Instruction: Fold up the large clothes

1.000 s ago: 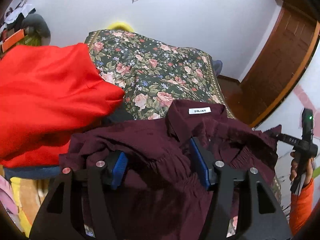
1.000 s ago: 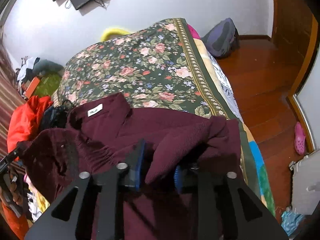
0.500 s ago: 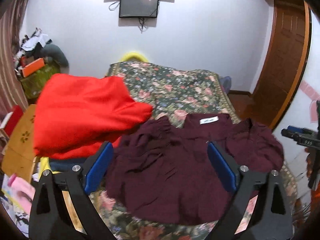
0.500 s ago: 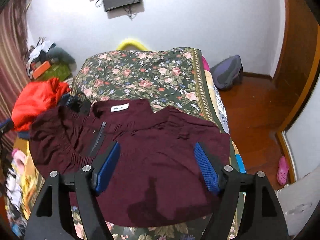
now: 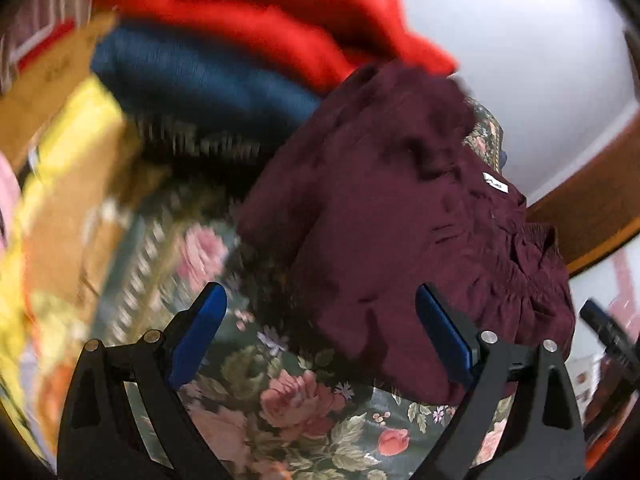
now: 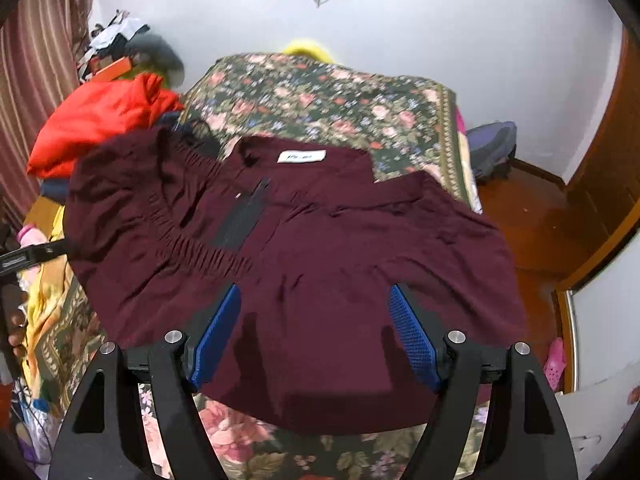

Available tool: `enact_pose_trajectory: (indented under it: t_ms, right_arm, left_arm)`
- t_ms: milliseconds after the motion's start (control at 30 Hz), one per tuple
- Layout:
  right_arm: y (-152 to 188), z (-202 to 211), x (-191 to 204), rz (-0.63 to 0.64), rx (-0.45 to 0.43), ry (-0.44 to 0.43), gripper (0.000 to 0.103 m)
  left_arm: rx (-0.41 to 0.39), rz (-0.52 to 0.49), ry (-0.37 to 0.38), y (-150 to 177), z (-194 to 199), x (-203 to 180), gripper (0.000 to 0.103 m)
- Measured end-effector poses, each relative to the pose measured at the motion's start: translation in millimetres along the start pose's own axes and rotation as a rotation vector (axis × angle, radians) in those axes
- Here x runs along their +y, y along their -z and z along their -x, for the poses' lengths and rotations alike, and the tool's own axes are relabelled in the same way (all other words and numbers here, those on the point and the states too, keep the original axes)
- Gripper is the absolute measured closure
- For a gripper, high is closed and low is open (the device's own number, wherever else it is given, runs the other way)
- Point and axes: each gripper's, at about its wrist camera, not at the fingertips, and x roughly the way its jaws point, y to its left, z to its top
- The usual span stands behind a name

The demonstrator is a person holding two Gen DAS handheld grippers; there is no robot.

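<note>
Maroon blouse spread on floral bed, both grippers released.

A dark maroon, gathered-fabric blouse w/ white neck label (image 6: 301, 156) lies flat across the near end of the bed's green floral-print bedspread (image 6: 320, 92), its hem toward the near edge, neck label facing the far wall. Right gripper (image 6: 316, 332) hovers over the hem, blue pads apart, nothing pinched btwn them. Left gripper (image 5: 320, 332) hangs at the blouse's left side nr the bed's left edge, jaws wide, gripping nothing; that view is blurred. A bright red knitted garment (image 6: 100, 116) is heaped at the bed's left edge, atop a folded dark blue garment (image 5: 208, 80).
</note>
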Motion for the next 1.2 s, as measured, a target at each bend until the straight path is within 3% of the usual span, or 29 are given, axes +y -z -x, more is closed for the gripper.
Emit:
enact_pose_trajectory:
  t_ms: [100, 267, 333, 433, 600, 667, 800, 900, 967, 1200]
  right_arm:
    - [4.0, -8.4, 7.3, 0.004, 0.02, -0.004, 0.03]
    - [6.2, -27.8, 14.7, 0.004, 0.065, -0.003, 0.03]
    - [6.4, -35.5, 15.0, 0.004, 0.086, 0.004, 0.03]
    - [7.5, -44.6, 15.4, 0.009, 0.104, 0.029, 0.03]
    - [6.5, -47.4, 20.4, 0.057, 0.104, 0.064, 0.025]
    - [6.2, -47.1, 19.9, 0.056, 0.107, 0.063, 0.024]
    - [3.6, -46.1, 17.7, 0.041, 0.113, 0.06, 0.024]
    - [3.4, -43.0, 19.4, 0.04, 0.113, 0.063, 0.024]
    - [4.0, -38.0, 21.9, 0.052, 0.106, 0.068, 0.024]
    - [-2.9, -19.6, 23.9, 0.065, 0.066, 0.071, 0.024]
  left_arm:
    - [0.017, 0.04, 0.045, 1.5, -14.5, 4.0, 0.007]
    - [0.012, 0.091, 0.198, -2.2, -38.1, 3.6, 0.007]
    - [-0.007, 0.105, 0.211, -4.4, -46.9, 3.8, 0.007]
    - [-0.069, 0.111, 0.14, -7.9, -58.0, 7.1, 0.007]
    - [-0.108, 0.172, 0.199, -8.7, -66.6, 13.4, 0.008]
    - [-0.131, 0.157, 0.197, -9.4, -62.0, 7.1, 0.015]
    - [-0.161, 0.117, 0.116, -11.4, -48.5, -14.6, 0.03]
    - [-0.185, 0.083, 0.087, -10.3, -30.8, -26.6, 0.057]
    - [-0.205, 0.05, 0.107, -12.5, -13.2, -34.4, 0.077]
    - [-0.294, -0.058, 0.202, -24.8, 45.2, -78.3, 0.088]
